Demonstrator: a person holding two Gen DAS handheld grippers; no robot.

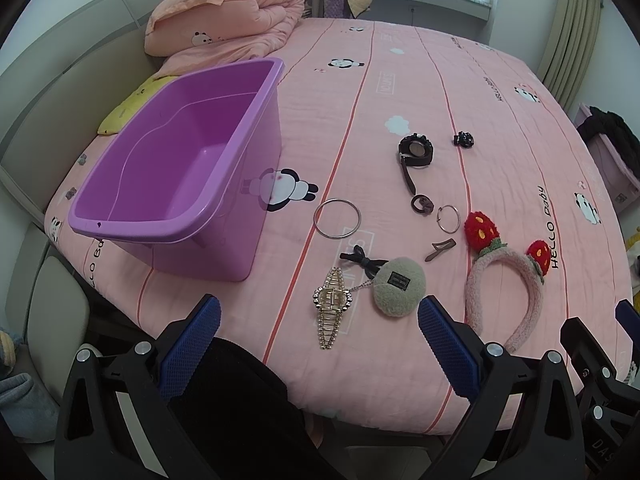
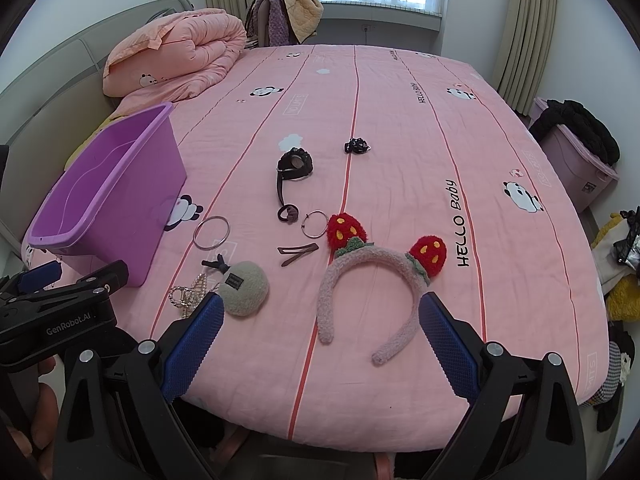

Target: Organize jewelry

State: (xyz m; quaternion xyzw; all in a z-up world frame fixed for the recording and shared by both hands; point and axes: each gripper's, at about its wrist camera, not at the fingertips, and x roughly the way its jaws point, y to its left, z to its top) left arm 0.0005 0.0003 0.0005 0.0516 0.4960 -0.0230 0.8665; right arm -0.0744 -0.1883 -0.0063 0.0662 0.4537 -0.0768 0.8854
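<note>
Nothing binned yet: we hold left gripper (image 1: 319,332) and right gripper (image 2: 320,332) spread, empty. Next: grab fuzzy pink strawberry headband (image 2: 360,280), drop into purple plastic bin (image 1: 180,168).

We see a bed (image 2: 400,128) covered with a pink panda sheet. On it stand a purple tub (image 2: 116,188) at the left and a folded quilt (image 2: 180,52) behind it. Near the front lie a strawberry headband (image 2: 372,268), a round plush pouch (image 2: 244,288), a silver bangle (image 2: 212,233), a black watch (image 2: 295,164) and a crystal hair claw (image 1: 332,304).
</note>
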